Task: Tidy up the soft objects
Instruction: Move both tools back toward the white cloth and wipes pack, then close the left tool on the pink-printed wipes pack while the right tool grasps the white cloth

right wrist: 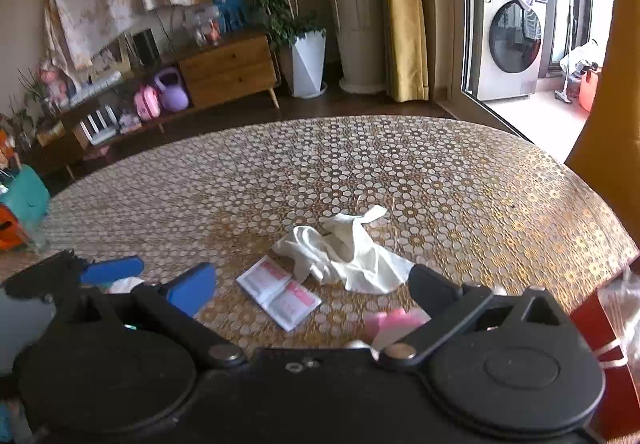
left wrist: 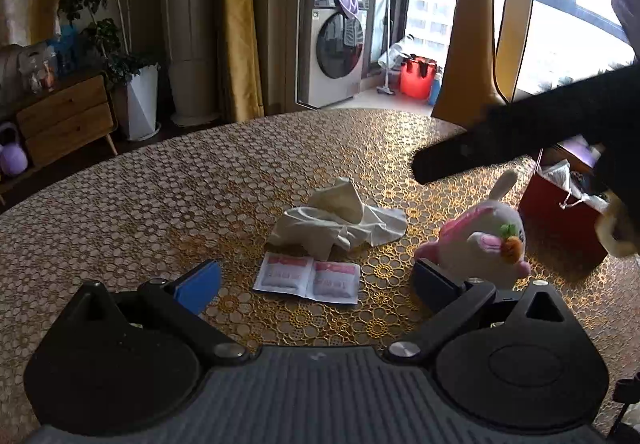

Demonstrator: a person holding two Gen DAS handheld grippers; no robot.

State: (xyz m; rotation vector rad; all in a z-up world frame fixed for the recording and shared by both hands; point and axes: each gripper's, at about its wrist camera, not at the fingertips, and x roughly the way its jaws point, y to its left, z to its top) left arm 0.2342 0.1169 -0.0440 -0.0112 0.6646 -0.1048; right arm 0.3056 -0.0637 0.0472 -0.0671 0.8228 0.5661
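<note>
Both grippers hang over the near edge of the round table, nothing held. Left gripper has its jaws spread wide with nothing between the pads; right gripper likewise wide apart and empty.

Task things, all toward the near-middle of the table: crumpled white cloth, twin sachet packet lying flat just on the near side of it, plush rabbit toward the near right edge. A red bag stands past the right edge, beside the rabbit (likely the drop spot, can't confirm).

Step in hand looks like the approach to a first pick. Judgement:
- left gripper is lined up on the packet and cloth; the packet is flat and thin, so pads need to come in low and scrape under an edge, or take the cloth first since it bunches easily.
- pinch the cloth at its raised fold, not a loose corner, or it will trail.
- right gripper sits close to the rabbit (pink blur under its right finger); grab the body, not an ear.
- keep the two grippers from crossing.
</note>
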